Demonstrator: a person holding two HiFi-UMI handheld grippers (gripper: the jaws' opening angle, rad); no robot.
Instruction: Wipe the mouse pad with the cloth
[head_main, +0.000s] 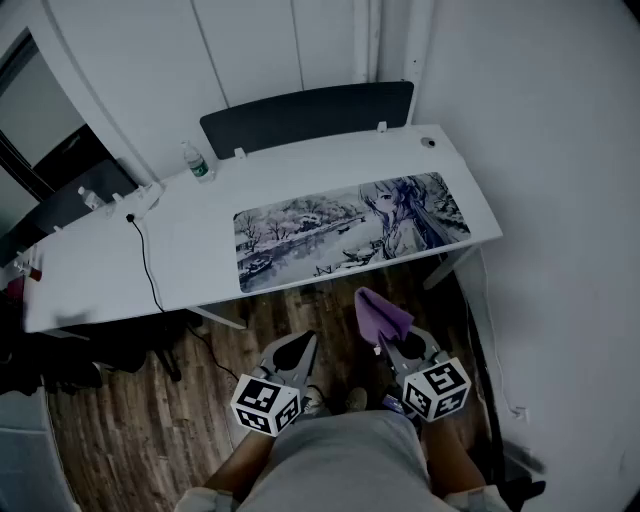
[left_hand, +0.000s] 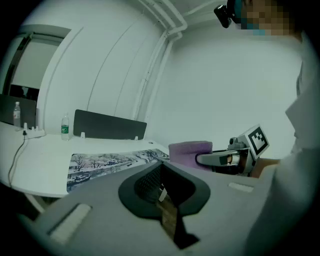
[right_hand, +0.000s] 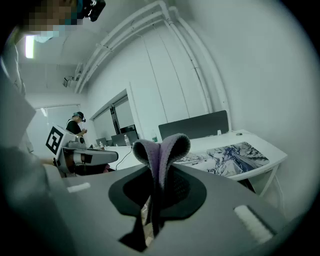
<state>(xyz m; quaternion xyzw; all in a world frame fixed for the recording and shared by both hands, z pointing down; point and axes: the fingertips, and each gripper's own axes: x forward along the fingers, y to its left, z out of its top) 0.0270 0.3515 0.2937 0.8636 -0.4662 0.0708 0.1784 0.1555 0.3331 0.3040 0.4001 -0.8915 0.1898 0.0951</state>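
While standing back from the desk (head_main: 120, 265), holding the cloth (head_main: 381, 313) in the right gripper (head_main: 388, 340), jaws closed tight on its fold. Hangs just right of centre in the lower half of the head view, over the floor (head_main: 130, 420), well short of the pad (head_main: 350, 225). Keeping the left gripper (head_main: 300, 345) closed as well, with nothing between its jaws, at lower centre just beside the right one.

Judged as the carry-in step: cloth in hand, wiping not yet begun. Next, most likely: reach up and forward over the near desk edge, lay the free end of the cloth flat on the pad, press lightly and sweep along its length. Calls for leading with fabric, not jaw tips, and for staying clear of the cable (head_main: 148, 265) and bottle (head_main: 198, 163) at upper left.

Looks purple, thick and fleecy, doubled into a rounded loop standing above the jaws at the centre of the right gripper view. Seems soft and limp, apt to flop or bunch under pressure.

As for the pad: long, printed with a wintry scene and a drawn figure, lying flat across the right half of the desk, mid-frame in the head view, without visible wrinkles.
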